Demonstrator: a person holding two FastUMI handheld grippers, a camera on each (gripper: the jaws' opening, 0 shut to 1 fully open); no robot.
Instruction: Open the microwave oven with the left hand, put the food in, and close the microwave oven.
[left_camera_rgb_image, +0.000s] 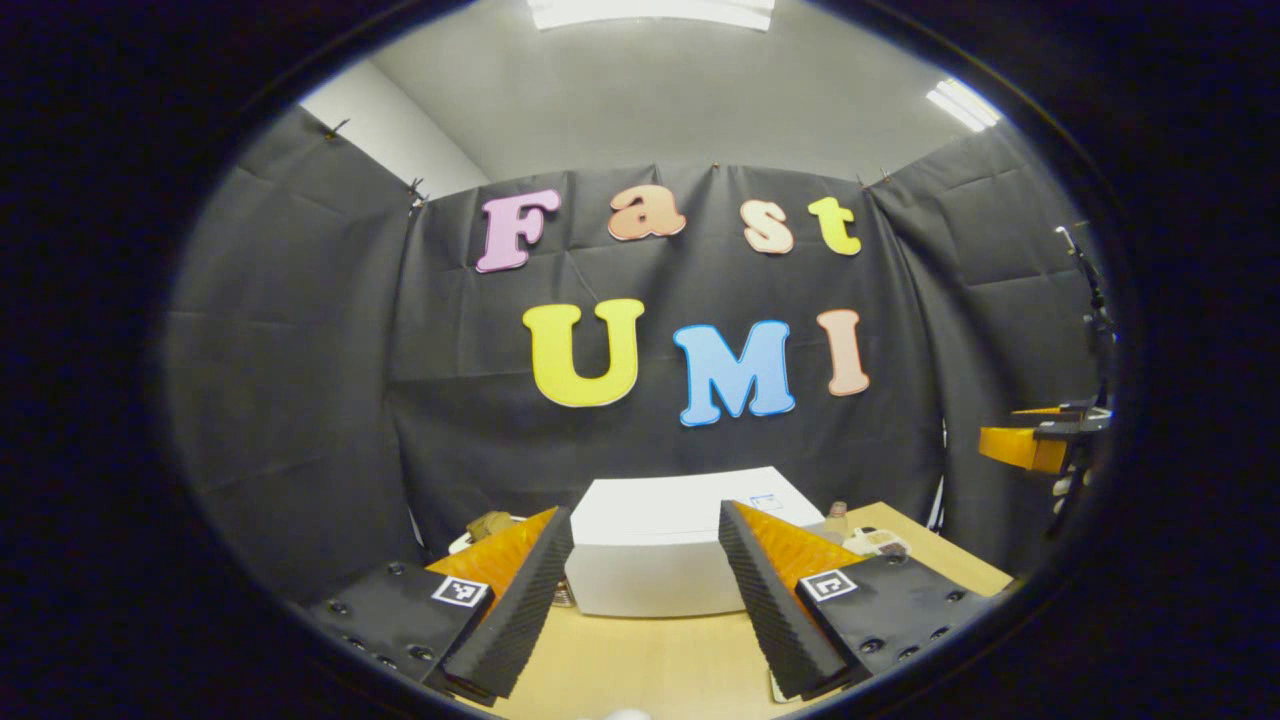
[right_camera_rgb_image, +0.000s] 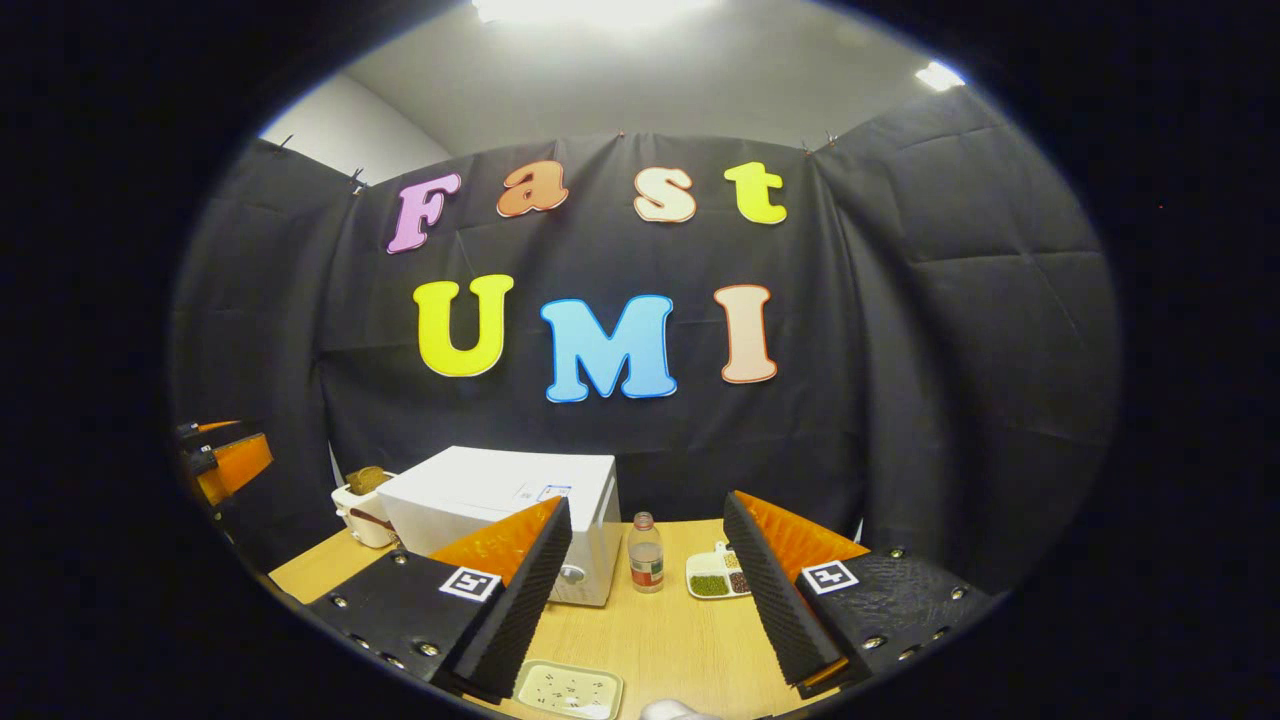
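Left gripper view: left gripper (left_camera_rgb_image: 645, 590) fingers spread, empty; microwave (left_camera_rgb_image: 660, 545) dead ahead on table (left_camera_rgb_image: 640, 665), door shut. Right gripper (right_camera_rgb_image: 648, 590) likewise spread, microwave ahead-left; left nearer.

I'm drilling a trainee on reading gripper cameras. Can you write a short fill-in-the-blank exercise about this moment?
1. The door of the white microwave oven is ____.
2. Both the left gripper and the right gripper have their jaws ____.
3. In the right gripper view, the small bottle stands between the microwave oven and a divided ____ of beans.

Missing words: closed; open; dish
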